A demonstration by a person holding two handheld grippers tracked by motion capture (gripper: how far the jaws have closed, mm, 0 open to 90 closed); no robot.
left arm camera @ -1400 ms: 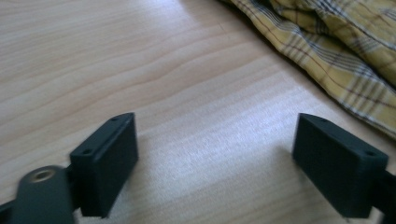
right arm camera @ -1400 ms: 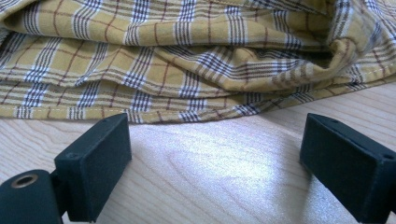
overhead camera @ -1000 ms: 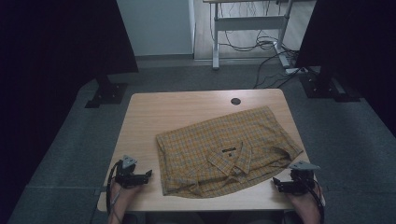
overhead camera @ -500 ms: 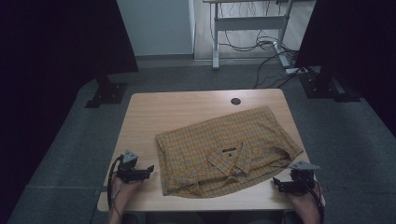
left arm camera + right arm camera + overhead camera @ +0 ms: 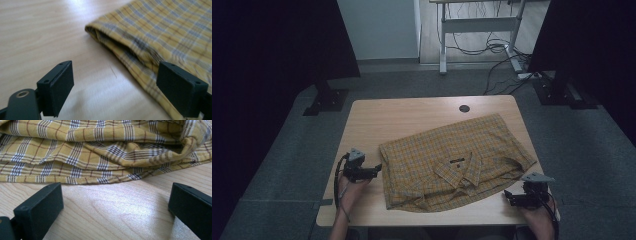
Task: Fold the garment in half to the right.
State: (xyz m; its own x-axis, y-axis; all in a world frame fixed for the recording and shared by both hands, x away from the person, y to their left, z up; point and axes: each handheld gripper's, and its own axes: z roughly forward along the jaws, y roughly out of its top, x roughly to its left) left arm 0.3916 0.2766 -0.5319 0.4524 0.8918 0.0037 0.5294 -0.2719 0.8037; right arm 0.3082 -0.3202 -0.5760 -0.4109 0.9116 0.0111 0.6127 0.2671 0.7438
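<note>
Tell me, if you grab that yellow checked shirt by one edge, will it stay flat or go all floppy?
Probably floppy: the yellow checked shirt is thin cloth, already folded and rumpled into soft layers. The lifted edge would likely rise while the rest droops and drags. It probably won't slide easily as one piece on the wooden table, bunching instead.

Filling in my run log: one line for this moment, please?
left gripper: open, beside shirt edge | right gripper: open, near hem | shirt: flat on table
</note>
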